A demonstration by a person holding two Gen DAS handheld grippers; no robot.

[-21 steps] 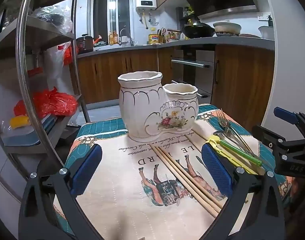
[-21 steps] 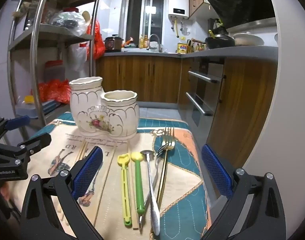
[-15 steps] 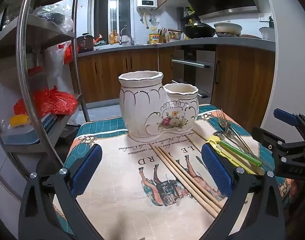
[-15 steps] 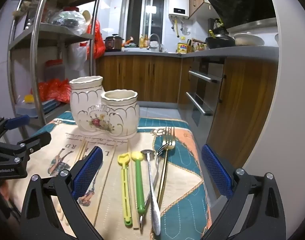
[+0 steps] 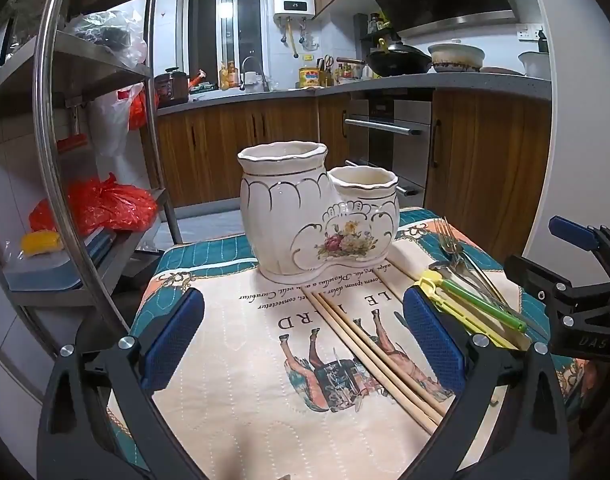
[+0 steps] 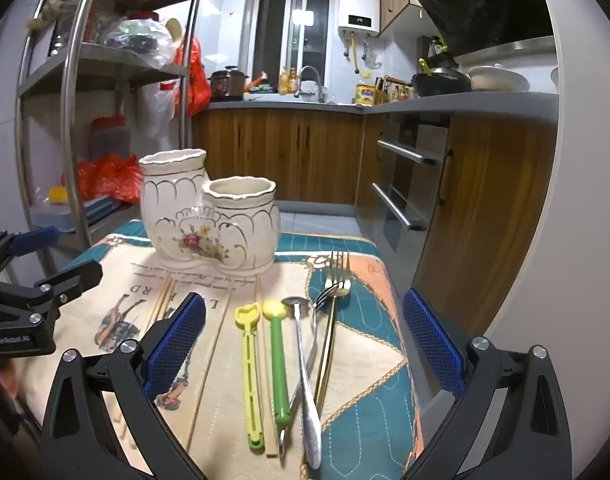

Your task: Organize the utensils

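I am holding my left hand-held gripper (image 5: 303, 344) wide apart and empty above the near part of the counter (image 5: 233, 364), and my right hand-held gripper (image 6: 303, 344) is hanging just as wide and empty over the utensils at the counter's right side. The two-cup ceramic holder (image 6: 209, 220) is standing upright toward the far edge, with nothing showing above either rim. The chopsticks (image 5: 369, 344) are lying loose in front of it, running toward the near edge; the yellow tool (image 6: 251, 372), the green-handled tool (image 6: 279, 364), the spoon (image 6: 305, 372) and the gold fork (image 6: 331, 320) are lying side by side near the right edge, the spoon and fork handles crossing or touching. I am judging that closing on one of these could drag its neighbour along, or nudge the fork off the right edge. Thin round chopsticks are likely to roll or slip from my fingers (image 5: 173, 340). Dropping metal hard into the ceramic holder could tip or chip it.
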